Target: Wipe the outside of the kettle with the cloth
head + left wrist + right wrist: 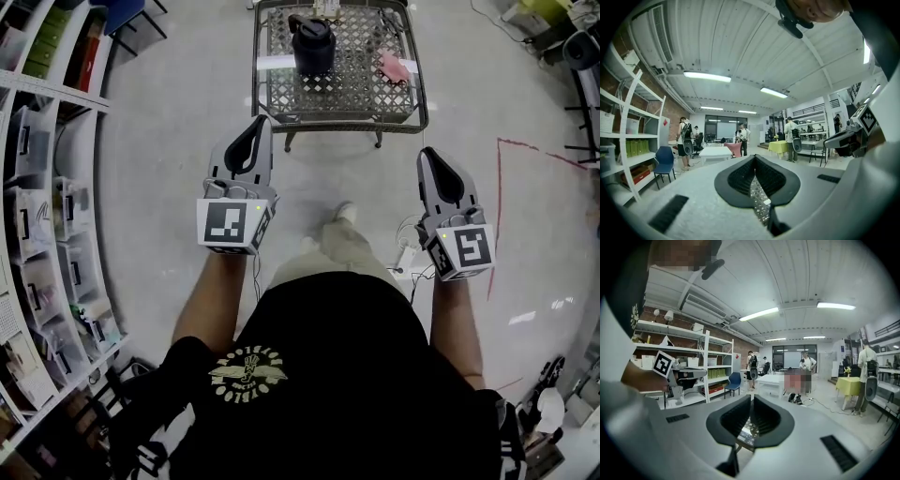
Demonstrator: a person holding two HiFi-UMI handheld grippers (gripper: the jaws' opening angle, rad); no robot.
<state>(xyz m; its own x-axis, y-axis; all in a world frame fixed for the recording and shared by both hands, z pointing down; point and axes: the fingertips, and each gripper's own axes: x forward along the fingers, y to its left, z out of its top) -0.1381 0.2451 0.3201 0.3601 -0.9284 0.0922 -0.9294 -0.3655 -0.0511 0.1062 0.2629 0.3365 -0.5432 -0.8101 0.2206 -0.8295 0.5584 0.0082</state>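
My left gripper [260, 122], jaws together and empty, hangs short of the wire table [337, 123], where the dark kettle [312, 45] stands upright near its middle and the pink cloth [395, 67] lies apart to its right; my right gripper [427, 153] is likewise closed on nothing. I reckon the cloth comes first: close in squarely, part the right jaws early, pinch a raised fold

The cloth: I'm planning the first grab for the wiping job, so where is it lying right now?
In the head view, the pink cloth lies on the right side of the metal mesh table, to the right of the dark kettle and apart from it.
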